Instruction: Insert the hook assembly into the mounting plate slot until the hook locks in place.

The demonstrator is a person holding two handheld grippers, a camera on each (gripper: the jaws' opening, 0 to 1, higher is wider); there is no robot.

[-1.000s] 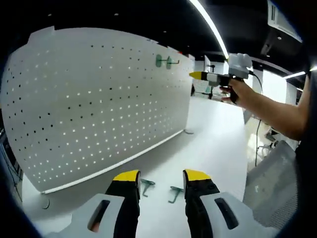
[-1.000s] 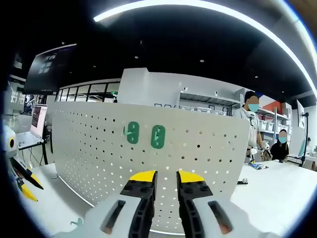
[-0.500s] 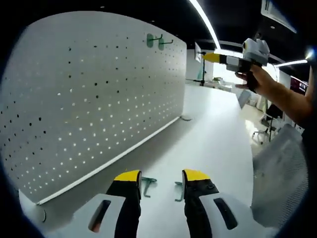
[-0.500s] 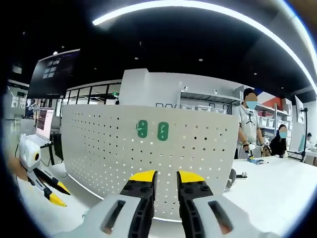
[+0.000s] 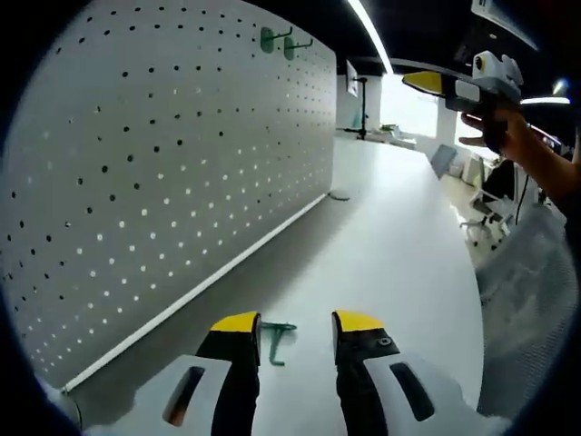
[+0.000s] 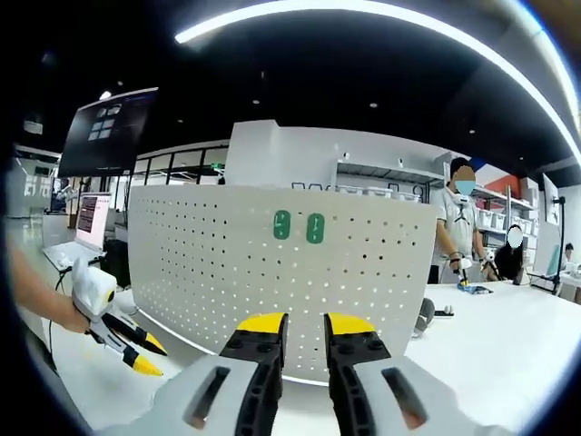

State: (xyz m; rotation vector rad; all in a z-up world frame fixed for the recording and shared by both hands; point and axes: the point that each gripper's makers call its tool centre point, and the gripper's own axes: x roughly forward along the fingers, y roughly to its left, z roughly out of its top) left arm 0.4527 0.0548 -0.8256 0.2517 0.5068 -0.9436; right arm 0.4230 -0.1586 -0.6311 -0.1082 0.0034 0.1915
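My left gripper point(image 5: 289, 327) stands with its jaws parted and nothing between them. Just ahead of the tips, a green hook point(image 5: 275, 340) lies flat on the white table point(image 5: 399, 245), at the foot of the pegboard point(image 5: 172, 154). My right gripper point(image 6: 294, 329) is raised well away from the pegboard, jaws slightly apart and holding nothing.

High on the pegboard, two green hooks point(image 6: 299, 226) already hang side by side.

Handling judgement: the loose hook looks like thin moulded plastic, light and stiff, with smooth faces that could slip or skate on the table. I would take it across the flat backplate, keeping the mounting tabs exposed for the pegboard holes. Excess force could snap the prong.

Change from one second ago: my left gripper has dropped closer to the table beside the pegboard. Two loose hooks showed between its jaws then; one shows now. My right gripper has drawn back from the pegboard, so the mounted hooks appear smaller. My left gripper point(image 6: 127, 345) has come further into the right gripper view.
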